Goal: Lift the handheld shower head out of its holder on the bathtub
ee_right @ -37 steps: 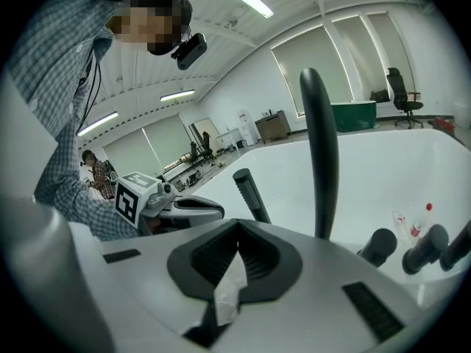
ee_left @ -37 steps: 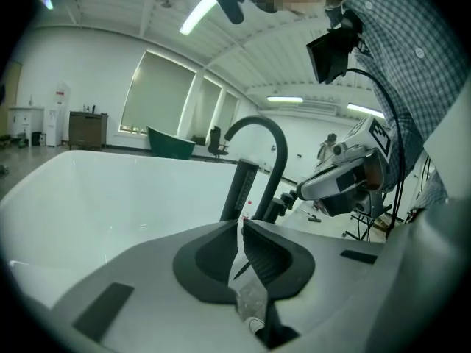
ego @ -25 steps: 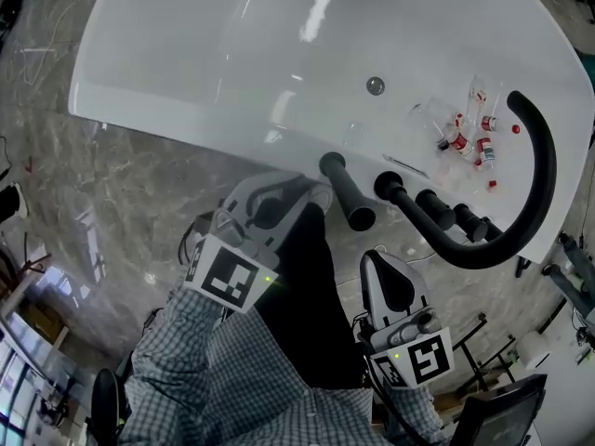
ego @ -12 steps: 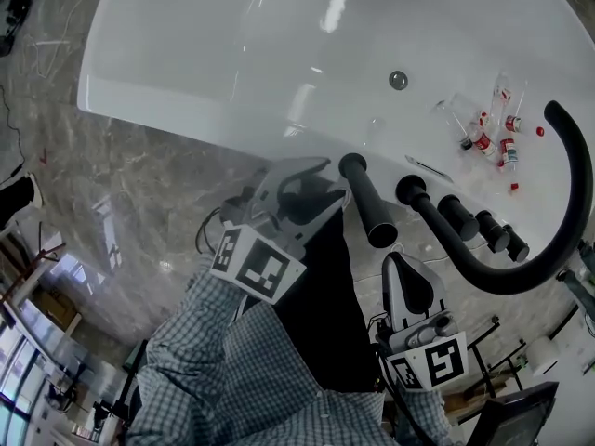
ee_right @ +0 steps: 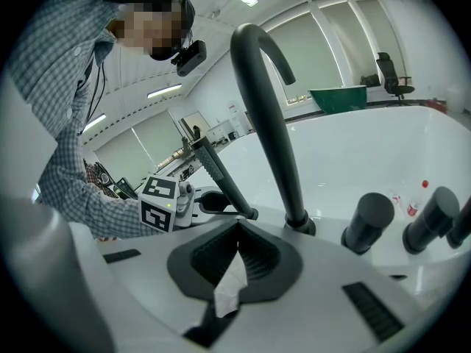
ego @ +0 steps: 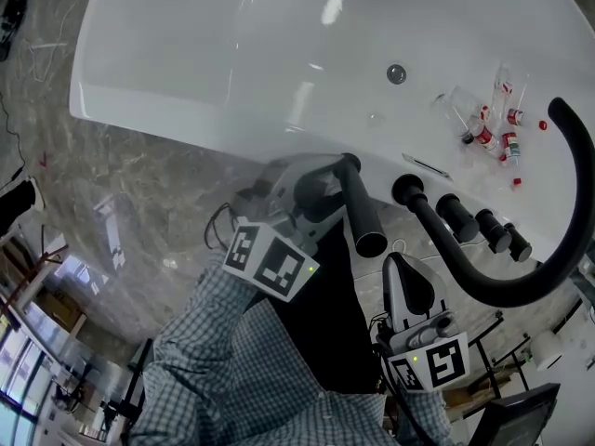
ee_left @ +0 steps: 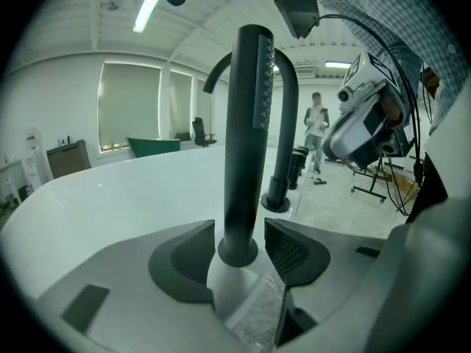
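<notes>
Now one shower head (ee_left: pixel 246 123) between the opening jaws of the left gripper (ee_left: pixel 239 237), right gripper (ee_right: pixel 234 234) jaws together, one spout (ego: pixel 548 249), three knobs (ego: pixel 456 216).

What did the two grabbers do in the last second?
The left gripper moved in to the shower head; its jaws are opening and stand either side of its base, not pressing. The right gripper stayed shut and back; the shower head still stands on the bathtub.
</notes>
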Demonstrator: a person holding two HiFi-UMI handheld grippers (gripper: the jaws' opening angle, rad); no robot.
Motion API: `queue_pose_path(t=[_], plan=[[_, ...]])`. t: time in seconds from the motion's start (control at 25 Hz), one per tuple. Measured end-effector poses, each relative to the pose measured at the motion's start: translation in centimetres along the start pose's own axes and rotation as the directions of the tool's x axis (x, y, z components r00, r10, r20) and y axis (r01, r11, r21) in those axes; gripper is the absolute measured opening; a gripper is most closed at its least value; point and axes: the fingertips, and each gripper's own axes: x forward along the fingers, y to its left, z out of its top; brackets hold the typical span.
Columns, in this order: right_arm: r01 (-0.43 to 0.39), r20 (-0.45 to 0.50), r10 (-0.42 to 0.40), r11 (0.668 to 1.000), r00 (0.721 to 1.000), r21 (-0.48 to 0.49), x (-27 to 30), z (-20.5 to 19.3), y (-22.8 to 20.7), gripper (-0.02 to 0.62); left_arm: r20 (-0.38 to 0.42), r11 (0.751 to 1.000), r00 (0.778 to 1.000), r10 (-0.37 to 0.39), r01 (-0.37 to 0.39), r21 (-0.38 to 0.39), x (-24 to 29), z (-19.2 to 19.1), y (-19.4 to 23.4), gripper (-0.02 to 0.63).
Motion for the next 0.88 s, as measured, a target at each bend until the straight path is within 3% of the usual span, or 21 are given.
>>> queue_pose_path(t=[0.4,0.56,0.88], plan=[[0.0,0.002,-0.001,1.0,1.0,0.031,-0.1,-0.4,-0.7,0.015,-0.036,1.0,0.999,0.024,-0.024,-0.015,1.1,-0.2,0.5,0.184],[-0.005,0.007,0.005,0.999,1.0,0.037,0.0,-0.5,-0.8,0.015,-0.053,0.999,0.998,0.03,-0.029,0.014,1.4,-0.3,0.3,0.141],[-0.003,0.017,0.003,1.0,1.0,0.028,-0.5,0.0,-0.9,0.015,-0.089,0.997,0.996,0.014,-0.007,0.076,1.5,-0.2,-0.2,0.14]])
